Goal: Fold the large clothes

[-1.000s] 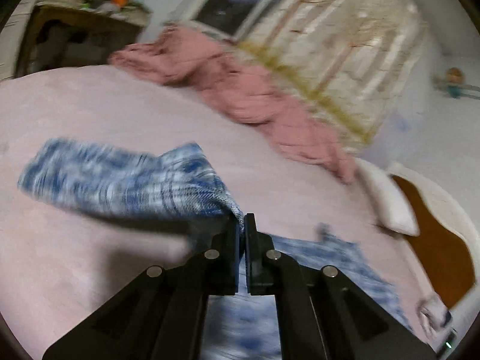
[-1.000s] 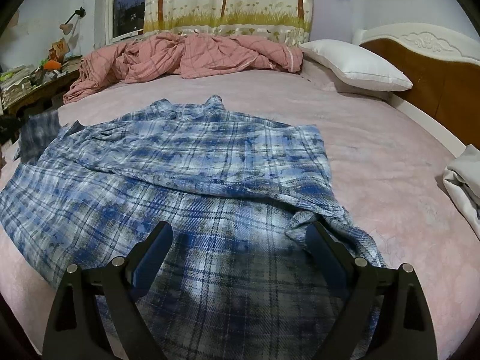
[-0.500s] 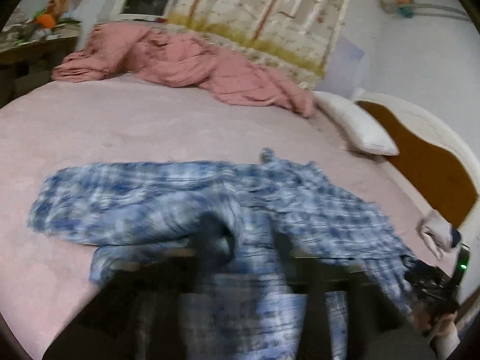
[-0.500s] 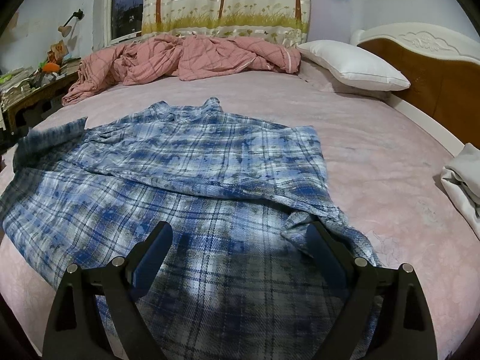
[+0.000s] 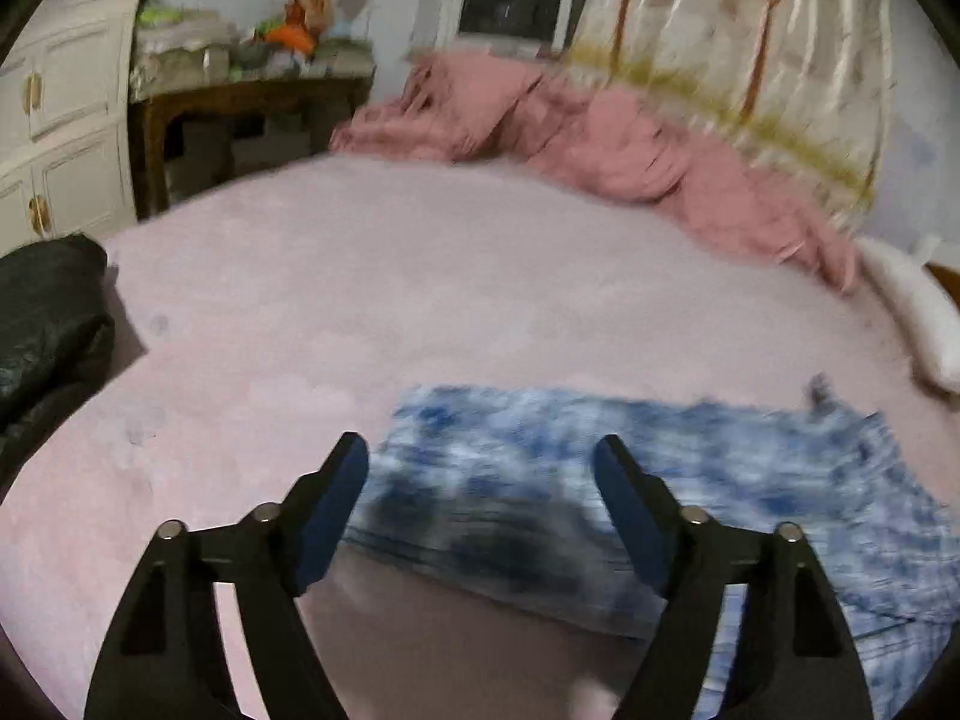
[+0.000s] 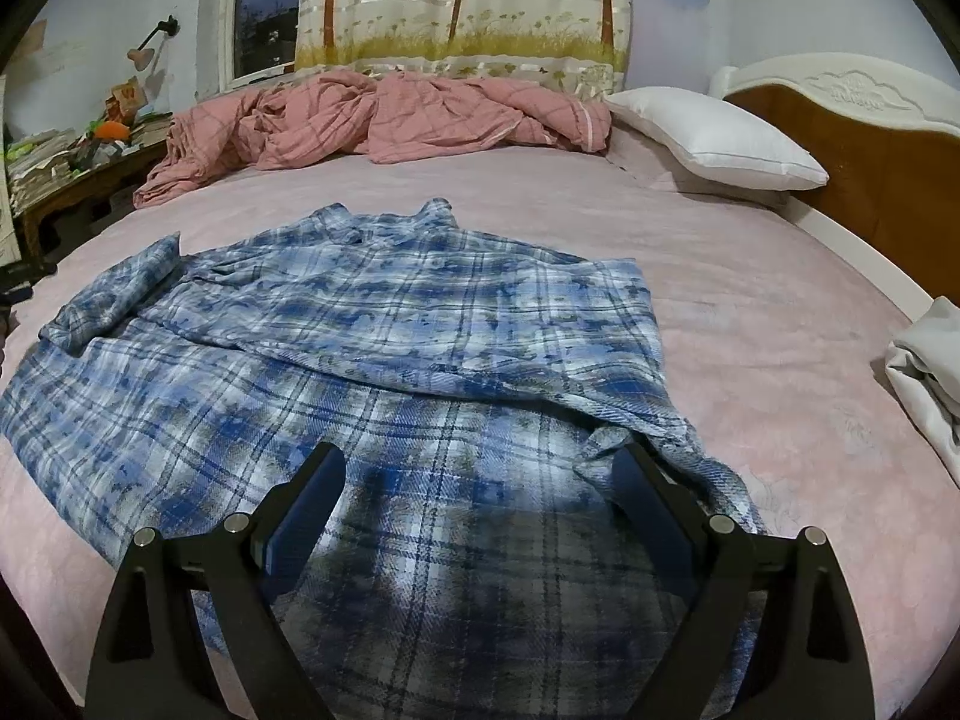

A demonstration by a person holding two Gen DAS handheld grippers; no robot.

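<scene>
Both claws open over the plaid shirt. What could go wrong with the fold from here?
1. The sleeve lies rumpled at the shirt's left edge; folding over it may trap wrinkles.
2. A bunched flap sits by the right claw; a grab there could catch several layers.
3. The left claw view is blurred, its jaws open over the plaid shirt edge; a rushed pinch may miss it.

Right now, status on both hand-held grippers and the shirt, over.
Left hand-held gripper open, nothing between its fingers. Right hand-held gripper open above the plaid shirt. Shirt spread on the bed, one sleeve laid down. Nothing in the way.
</scene>
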